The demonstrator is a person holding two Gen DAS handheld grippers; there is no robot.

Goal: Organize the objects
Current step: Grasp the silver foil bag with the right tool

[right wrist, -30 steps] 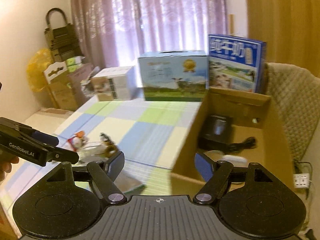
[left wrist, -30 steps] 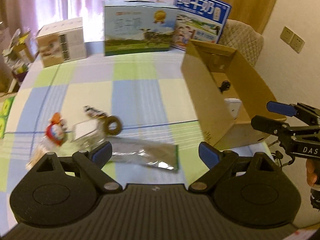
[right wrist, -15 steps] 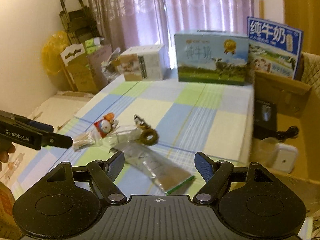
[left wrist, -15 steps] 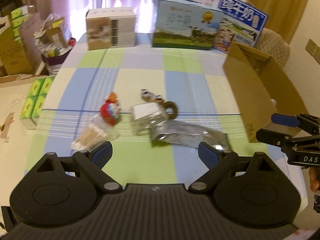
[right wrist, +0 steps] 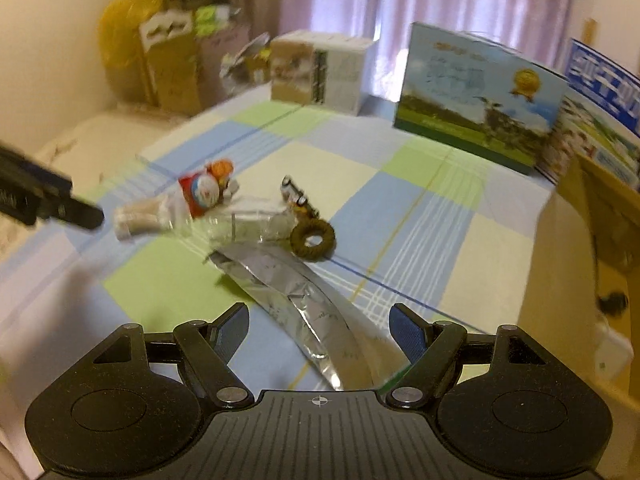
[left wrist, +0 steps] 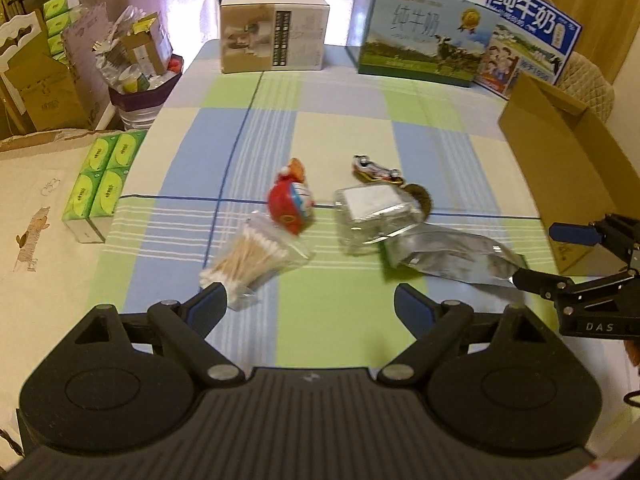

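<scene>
Loose items lie mid-table on the checked cloth: a bag of cotton swabs [left wrist: 250, 258], a red-and-blue toy figure [left wrist: 291, 200], a clear plastic pack [left wrist: 374, 216], a small toy car [left wrist: 374, 170], a brown ring [right wrist: 313, 238] and a silver foil pouch [left wrist: 452, 256]. My left gripper [left wrist: 310, 306] is open, with its left fingertip close to the swab bag. My right gripper [right wrist: 319, 328] is open above the near end of the foil pouch [right wrist: 304, 312]. An open cardboard box [left wrist: 560, 152] stands at the table's right edge.
Three cartons line the table's far edge: a beige box [left wrist: 274, 34], a green-and-blue milk case [left wrist: 420, 36] and a blue milk case [left wrist: 528, 56]. Green tissue packs [left wrist: 102, 184] and cluttered boxes [left wrist: 48, 80] sit off the table's left side.
Both grippers have swung left, from the cardboard box toward the loose items. The left one now faces the swab bag; the right one has come down over the foil pouch. Both stay open.
</scene>
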